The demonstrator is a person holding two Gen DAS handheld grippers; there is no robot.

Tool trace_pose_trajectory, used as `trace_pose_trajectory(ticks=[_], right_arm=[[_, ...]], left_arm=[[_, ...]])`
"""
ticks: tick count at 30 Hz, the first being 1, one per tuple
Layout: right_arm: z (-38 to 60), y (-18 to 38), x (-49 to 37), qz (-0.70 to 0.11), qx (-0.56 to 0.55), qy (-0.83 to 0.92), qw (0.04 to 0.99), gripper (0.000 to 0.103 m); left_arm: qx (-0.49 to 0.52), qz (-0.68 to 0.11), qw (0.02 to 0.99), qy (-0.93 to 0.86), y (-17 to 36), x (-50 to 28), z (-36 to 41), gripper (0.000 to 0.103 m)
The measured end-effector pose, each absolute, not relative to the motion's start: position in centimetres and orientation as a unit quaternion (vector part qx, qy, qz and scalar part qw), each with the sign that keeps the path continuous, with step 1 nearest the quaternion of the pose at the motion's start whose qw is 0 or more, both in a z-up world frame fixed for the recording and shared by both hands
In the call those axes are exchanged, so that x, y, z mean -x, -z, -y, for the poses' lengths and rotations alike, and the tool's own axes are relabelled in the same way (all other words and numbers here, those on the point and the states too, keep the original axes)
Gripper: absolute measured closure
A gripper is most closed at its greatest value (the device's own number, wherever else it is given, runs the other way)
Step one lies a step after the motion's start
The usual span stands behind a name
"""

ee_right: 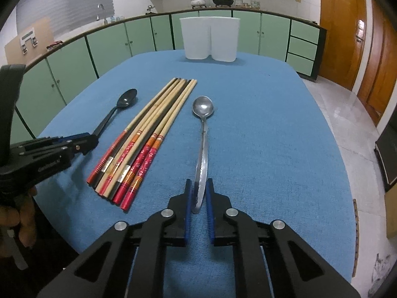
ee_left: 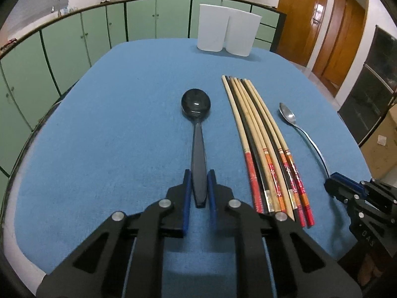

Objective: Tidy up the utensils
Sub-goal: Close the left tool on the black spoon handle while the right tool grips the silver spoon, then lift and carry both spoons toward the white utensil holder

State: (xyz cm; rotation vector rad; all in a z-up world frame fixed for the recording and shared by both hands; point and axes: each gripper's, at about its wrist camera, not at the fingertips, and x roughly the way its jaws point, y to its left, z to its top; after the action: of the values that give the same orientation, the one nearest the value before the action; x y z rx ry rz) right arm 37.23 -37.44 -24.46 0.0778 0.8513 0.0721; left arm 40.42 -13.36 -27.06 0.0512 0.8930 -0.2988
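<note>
Left wrist view. Left gripper [ee_left: 199, 181]: blue-padded fingers [ee_left: 187, 198] closed on the near end of the black spoon [ee_left: 197, 129] handle; spoon lies flat on the blue worktop [ee_left: 111, 136], bowl pointing far. Chopsticks [ee_left: 263, 144]: a bundle laid side by side just right of the black spoon, plain tips far, red and orange patterned ends near. Metal spoon [ee_left: 295, 124]: right of the chopsticks, bowl far, handle curving near into the right gripper [ee_left: 333, 181], seen at the right edge. Two white containers [ee_left: 227, 33]: upright and touching at the far edge of the worktop. Green cabinets [ee_left: 74, 44] run behind, wooden doors [ee_left: 322, 24] far right.

Right wrist view. Right gripper [ee_right: 199, 188]: fingers [ee_right: 209, 203] clamped on the near end of the metal spoon [ee_right: 203, 134] handle, bowl far, resting on the worktop [ee_right: 273, 136]. Chopsticks [ee_right: 146, 139]: left of the metal spoon, angled, patterned ends near. Black spoon [ee_right: 119, 109]: left of the chopsticks, its handle gripped by the left gripper [ee_right: 90, 140], which a hand [ee_right: 22, 218] holds at the left edge. White containers [ee_right: 209, 38]: far, centre. Tiled floor [ee_right: 347, 124] to the right.
</note>
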Motion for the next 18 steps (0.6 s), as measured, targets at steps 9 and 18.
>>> trace_pose_trajectory(ticks=[9, 18], right_arm=[[37.8, 21.6, -36.9, -0.406, -0.067, -0.038, 0.910, 0.094], [37.5, 17.0, -37.1, -0.381, -0.054, -0.042, 0.922, 0.094]], left_arm=[[-0.014, -0.446, 0.883, 0.147, 25.0, -40.2, 12.8, 0.091], [-0.011, -0.437, 0.886, 0.154, 21.9, -39.6, 11.5, 0.091]])
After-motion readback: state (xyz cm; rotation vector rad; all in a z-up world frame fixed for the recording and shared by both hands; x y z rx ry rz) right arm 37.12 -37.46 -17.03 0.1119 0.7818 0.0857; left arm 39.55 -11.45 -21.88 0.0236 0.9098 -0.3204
